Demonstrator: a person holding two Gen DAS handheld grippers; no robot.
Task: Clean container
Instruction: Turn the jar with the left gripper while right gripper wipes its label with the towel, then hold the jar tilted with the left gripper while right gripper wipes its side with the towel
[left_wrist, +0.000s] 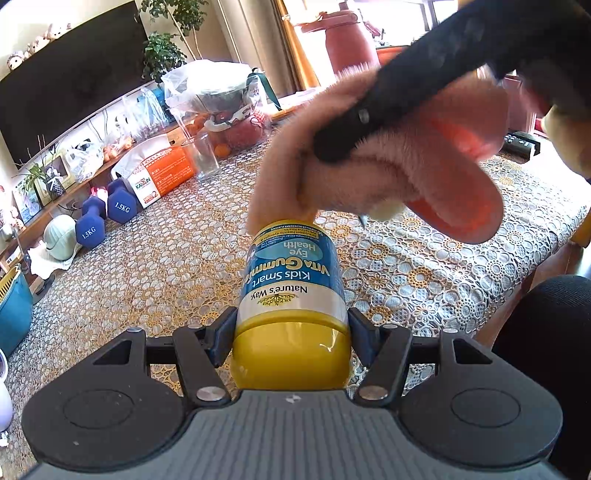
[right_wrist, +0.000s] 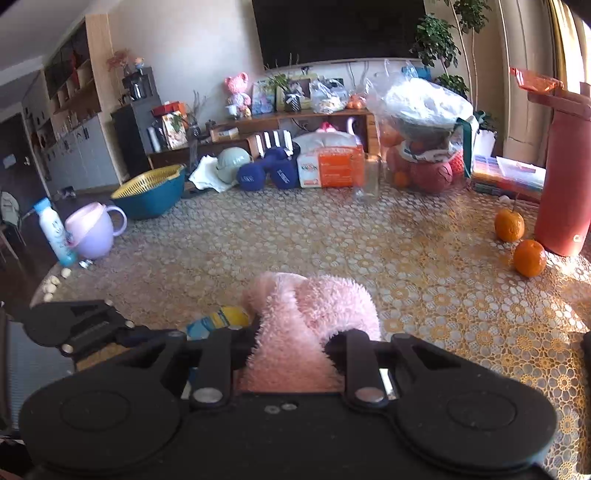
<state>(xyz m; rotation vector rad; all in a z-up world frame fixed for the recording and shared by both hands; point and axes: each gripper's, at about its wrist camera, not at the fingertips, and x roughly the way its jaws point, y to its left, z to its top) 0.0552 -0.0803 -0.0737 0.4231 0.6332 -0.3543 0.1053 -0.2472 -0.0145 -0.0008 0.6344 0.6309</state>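
A blue-labelled vitamin bottle (left_wrist: 291, 273) with a yellow cap lies along my left gripper (left_wrist: 291, 332), which is shut on its cap end. A fluffy pink cloth (left_wrist: 388, 162) hangs over the bottle's far end and touches it. The right gripper (left_wrist: 332, 147) comes in from the upper right, shut on that cloth. In the right wrist view the pink cloth (right_wrist: 306, 332) bulges between the fingers of my right gripper (right_wrist: 291, 343). Part of the bottle (right_wrist: 221, 321) shows just left of it, with the left gripper (right_wrist: 122, 330) beyond.
A lace cloth covers the table (right_wrist: 332, 240). On it stand a clear glass jar (right_wrist: 367, 177), two oranges (right_wrist: 530, 256), a red flask (right_wrist: 563, 170), a lilac cup (right_wrist: 94, 232), a white bottle (right_wrist: 55, 230), a teal-and-yellow basket (right_wrist: 151, 194), blue dumbbells (left_wrist: 105, 216) and an orange box (left_wrist: 159, 173).
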